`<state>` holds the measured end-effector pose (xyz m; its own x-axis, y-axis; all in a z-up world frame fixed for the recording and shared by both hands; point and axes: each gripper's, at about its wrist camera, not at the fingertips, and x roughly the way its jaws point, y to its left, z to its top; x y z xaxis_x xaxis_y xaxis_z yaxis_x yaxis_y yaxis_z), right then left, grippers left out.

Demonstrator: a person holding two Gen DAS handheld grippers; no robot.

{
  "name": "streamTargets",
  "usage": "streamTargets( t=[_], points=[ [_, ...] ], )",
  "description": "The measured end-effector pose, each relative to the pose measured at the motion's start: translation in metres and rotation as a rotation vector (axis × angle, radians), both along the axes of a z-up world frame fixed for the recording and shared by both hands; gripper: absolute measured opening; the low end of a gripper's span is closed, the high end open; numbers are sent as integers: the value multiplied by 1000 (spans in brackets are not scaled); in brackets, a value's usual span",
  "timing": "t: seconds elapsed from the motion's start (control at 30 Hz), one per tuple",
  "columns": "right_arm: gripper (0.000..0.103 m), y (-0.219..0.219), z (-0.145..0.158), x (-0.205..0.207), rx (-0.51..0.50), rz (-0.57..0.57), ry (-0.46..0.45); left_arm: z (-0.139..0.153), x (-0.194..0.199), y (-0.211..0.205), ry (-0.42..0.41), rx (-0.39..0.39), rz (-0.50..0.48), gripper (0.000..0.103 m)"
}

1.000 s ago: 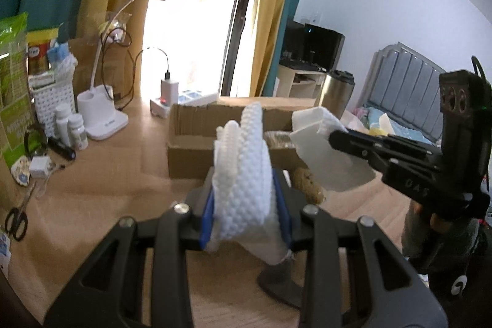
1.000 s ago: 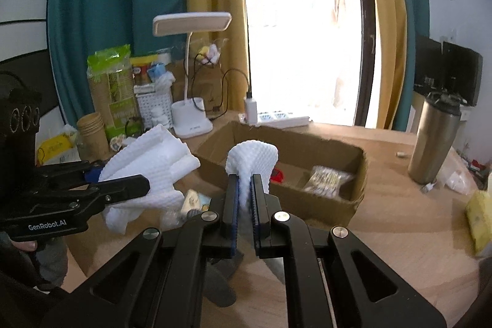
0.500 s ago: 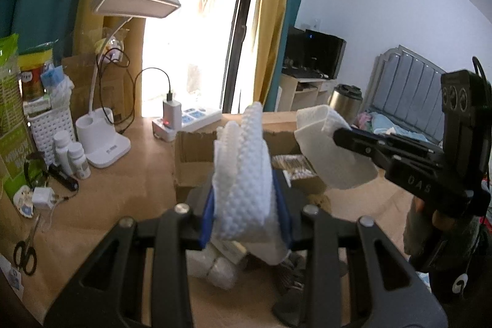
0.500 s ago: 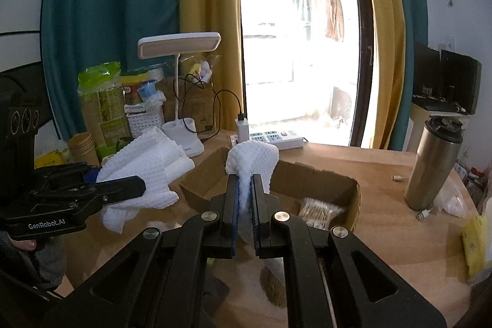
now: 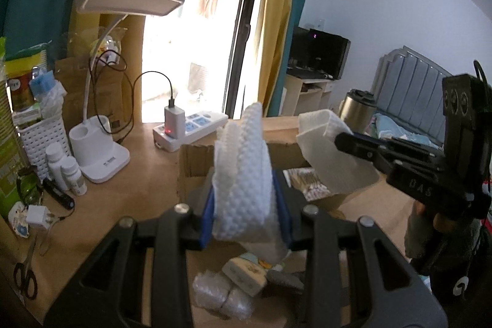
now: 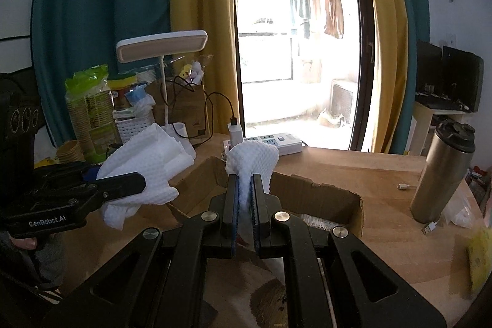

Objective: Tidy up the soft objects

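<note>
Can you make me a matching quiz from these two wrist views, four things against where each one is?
1 white textured cloth
2 steel tumbler
3 scissors
4 phone charger

A plugged into the power strip
B standing right of the cardboard box
C lying flat at the table's near left edge
D clamped in the left gripper

Pairs: 1-D, 2-B, 3-C, 4-A

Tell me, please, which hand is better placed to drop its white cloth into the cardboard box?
Probably the right. Its tongs hold their cloth directly before the cardboard box, whereas the left tongs grip theirs off to the box's side.
</note>
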<state>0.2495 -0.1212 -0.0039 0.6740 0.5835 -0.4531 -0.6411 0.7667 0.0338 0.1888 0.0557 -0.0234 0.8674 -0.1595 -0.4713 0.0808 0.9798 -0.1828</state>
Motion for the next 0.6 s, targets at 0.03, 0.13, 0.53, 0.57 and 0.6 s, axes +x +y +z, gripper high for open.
streamTargets(
  t=[0.03, 0.13, 0.53, 0.57, 0.6],
  points=[
    [8, 0, -1, 3, -1, -1, 4, -1, 4, 0, 3, -1, -1, 35],
    [8, 2, -5, 11, -6, -3, 18, -6, 13, 2, 15, -6, -1, 35],
    [8, 10, -26, 42, -19, 4, 80, -23, 44, 4, 53, -18, 6, 35],
    [8, 11, -28, 44, -19, 5, 86, -25, 47, 5, 59, -18, 8, 35],
    [8, 11, -30, 47, -20, 7, 94, -26, 48, 5, 62, -18, 9, 35]
  ],
)
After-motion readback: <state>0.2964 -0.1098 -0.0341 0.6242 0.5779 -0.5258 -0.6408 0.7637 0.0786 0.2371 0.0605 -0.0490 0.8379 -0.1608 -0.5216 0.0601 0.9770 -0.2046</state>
